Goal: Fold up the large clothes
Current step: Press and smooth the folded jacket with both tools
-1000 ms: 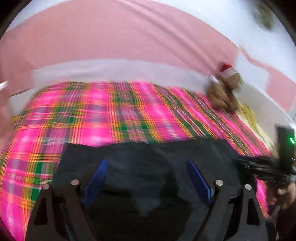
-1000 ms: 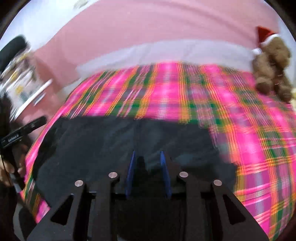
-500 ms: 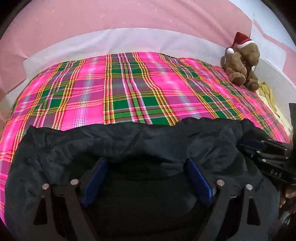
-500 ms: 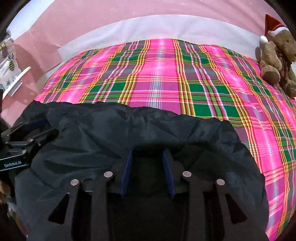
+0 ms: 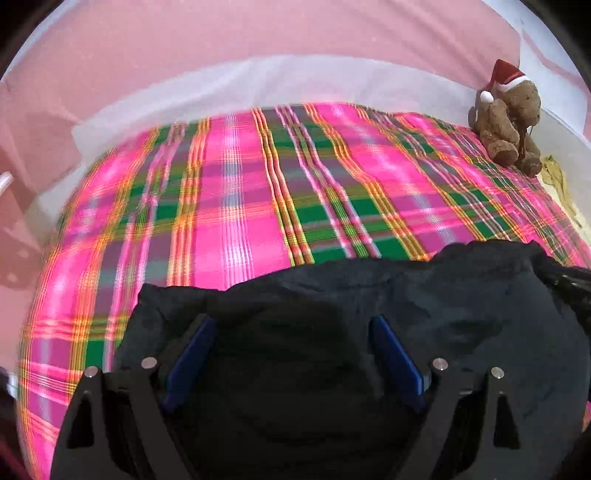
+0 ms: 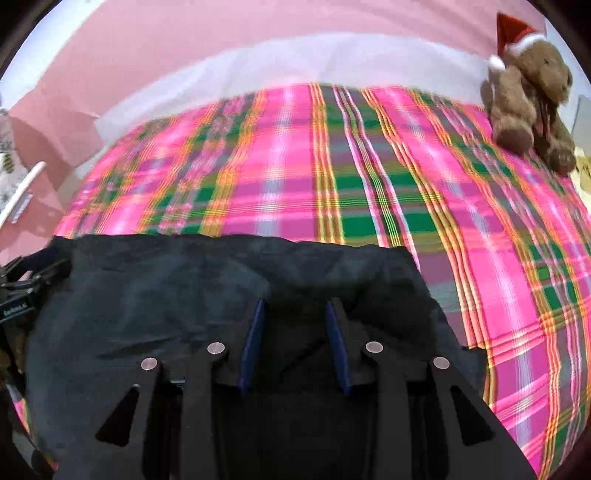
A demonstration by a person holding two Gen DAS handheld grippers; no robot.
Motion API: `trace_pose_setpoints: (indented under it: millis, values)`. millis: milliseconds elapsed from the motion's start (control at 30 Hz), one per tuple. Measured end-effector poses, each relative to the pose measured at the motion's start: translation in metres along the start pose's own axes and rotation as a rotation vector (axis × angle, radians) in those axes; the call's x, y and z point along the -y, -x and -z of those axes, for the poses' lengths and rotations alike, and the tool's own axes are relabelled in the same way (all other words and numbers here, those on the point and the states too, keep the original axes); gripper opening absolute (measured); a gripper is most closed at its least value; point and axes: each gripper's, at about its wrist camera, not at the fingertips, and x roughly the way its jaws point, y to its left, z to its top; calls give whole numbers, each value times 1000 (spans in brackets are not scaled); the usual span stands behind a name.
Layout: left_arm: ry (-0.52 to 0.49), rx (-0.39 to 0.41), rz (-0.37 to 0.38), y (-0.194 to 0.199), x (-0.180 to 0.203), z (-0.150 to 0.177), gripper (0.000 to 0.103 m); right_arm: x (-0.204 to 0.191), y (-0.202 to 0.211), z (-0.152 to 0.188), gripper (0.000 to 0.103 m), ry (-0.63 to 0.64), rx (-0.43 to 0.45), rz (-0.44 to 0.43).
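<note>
Item count, bed scene

One black garment [image 5: 424, 302], one plaid bedcover [image 5: 240, 221], one teddy bear [image 5: 508, 118] (Santa hat on), two grippers: left gripper [image 5: 291, 354], right gripper [image 6: 295, 343].

Garment [image 5: 424, 302] lies on the near part of the bedspread [image 5: 258, 206], its far edge running across the bed. Left gripper [image 5: 291, 328] sits above the garment's left portion, right gripper [image 6: 293, 314] above its right portion; cloth lies between and beneath both sets of fingers. In the right wrist view the left gripper shows at the left margin, at the garment's left edge. Bedspread extends beyond the garment to the far side and out to the right. Stuffed bear [image 6: 528, 85] sits at the far right corner, on the bedspread's edge. Sheet [image 5: 295, 81] lies behind the bedspread, wall [image 6: 221, 29] behind that.
</note>
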Motion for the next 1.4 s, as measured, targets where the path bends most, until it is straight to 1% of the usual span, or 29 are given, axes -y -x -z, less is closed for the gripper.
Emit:
trace_pose_setpoints:
  millis: [67,100,233,333,400,433,500,533,600,667,733,800,833,900,1000,1100,1200,1300,1333,1400]
  values:
    - [10,15,5,-8,-1,4,91,-1,-10,0,35,-1,0,3]
    - [9,22,3,-11,1,5,91,-3,-15,1,35,11,5,21]
    - [39,21,20,-26,-2,5,91,-2,-34,-1,35,10,-12,37]
    - [45,24,21,-32,-1,6,92,1,-41,1,35,1,-2,33]
    - [40,19,11,-31,0,4,92,-1,-43,2,35,4,2,47]
    - [38,17,10,-29,-1,3,92,-2,-43,2,35,7,4,54]
    - [42,8,7,-16,-2,1,90,1,-33,0,35,-10,12,39]
    - [44,20,14,-7,-3,1,90,3,-25,0,35,-22,13,36]
    - [37,49,13,13,-8,3,90,6,-4,1,35,-35,44,34]
    - [28,85,-9,28,-18,6,90,11,21,5,36,-40,91,27]
    - [29,96,-52,31,-31,9,90,21,34,11,36,-53,109,24]
    - [72,61,-68,19,-45,13,91,32,27,17,36,-55,91,49]
    - [97,51,-57,13,-51,16,91,35,21,19,36,-58,79,45]
    - [122,54,-41,6,-54,21,91,41,9,24,36,-64,79,31]
    - [131,66,-38,0,-53,25,92,42,-3,27,36,-67,86,39]
    - [144,69,-27,-3,-54,26,92,45,-7,29,36,-72,91,33]
    - [143,71,-33,0,-52,27,92,44,-8,29,36,-76,95,32]
    - [127,63,-63,6,-48,24,92,43,-5,28,36,-72,95,50]
    - [122,62,-68,11,-48,23,91,42,0,27,36,-70,90,62]
    - [118,91,-57,30,-46,21,91,38,14,24,36,-63,95,90]
